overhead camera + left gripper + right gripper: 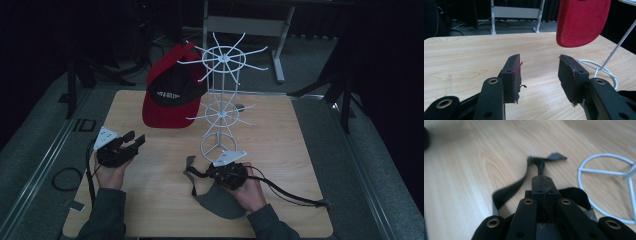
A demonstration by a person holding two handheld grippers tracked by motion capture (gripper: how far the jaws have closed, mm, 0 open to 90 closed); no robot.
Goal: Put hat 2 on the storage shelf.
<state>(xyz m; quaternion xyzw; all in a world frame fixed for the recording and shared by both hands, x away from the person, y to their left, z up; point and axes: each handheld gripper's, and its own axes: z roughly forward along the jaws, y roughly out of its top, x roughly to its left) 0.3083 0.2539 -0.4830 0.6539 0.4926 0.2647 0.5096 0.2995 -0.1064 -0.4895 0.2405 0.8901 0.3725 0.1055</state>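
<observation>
Right gripper [214, 171] has its 2 black jaws pressed tight together, pinching the thin dark strap [539, 167] of a grey fabric cap [220, 202]. That strap pokes out past the jaw tips and curls off to 1 side, while the cap body lies on the light wooden table [165, 200] right under the hand holding the gripper. Just beyond the tips sits the round base of a white wire hat stand [218, 117]. Left gripper [134, 141] is well apart from all that, jaws spread wide with nothing between them, just bare table. Ahead of its jaws and higher up, a red cap with a black front panel [170, 92] hangs on the stand.
</observation>
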